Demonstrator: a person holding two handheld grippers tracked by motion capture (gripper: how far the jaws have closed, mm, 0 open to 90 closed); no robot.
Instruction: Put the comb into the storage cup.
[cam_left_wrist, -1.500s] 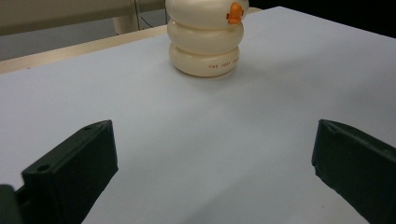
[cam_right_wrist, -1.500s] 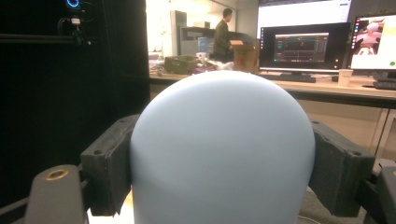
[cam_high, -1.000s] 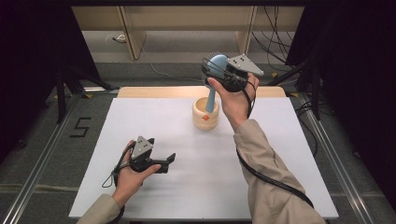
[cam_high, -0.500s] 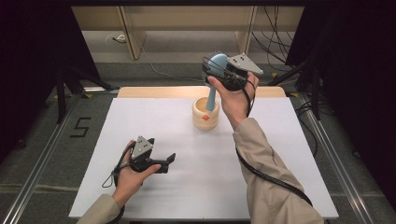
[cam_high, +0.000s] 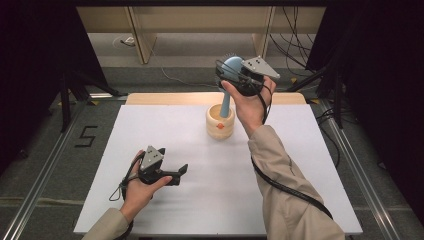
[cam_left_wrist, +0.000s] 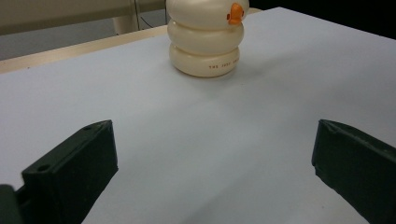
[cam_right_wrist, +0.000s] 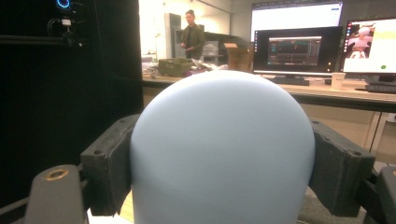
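Note:
A cream ribbed holder with an orange knob stands at the back middle of the white table. A pale blue brush stands upright with its handle down in the holder. My right gripper is raised above the holder and shut on the brush's round head, one jaw on each side. My left gripper rests low on the table at the front left, lying level and pointing right, open with nothing between its jaws. In the left gripper view the holder stands ahead, apart from the gripper.
A wooden strip runs along the table's back edge. Dark frames and cables stand behind and at both sides. Metal rails border the table. In the right gripper view, a person and lit monitors are far off.

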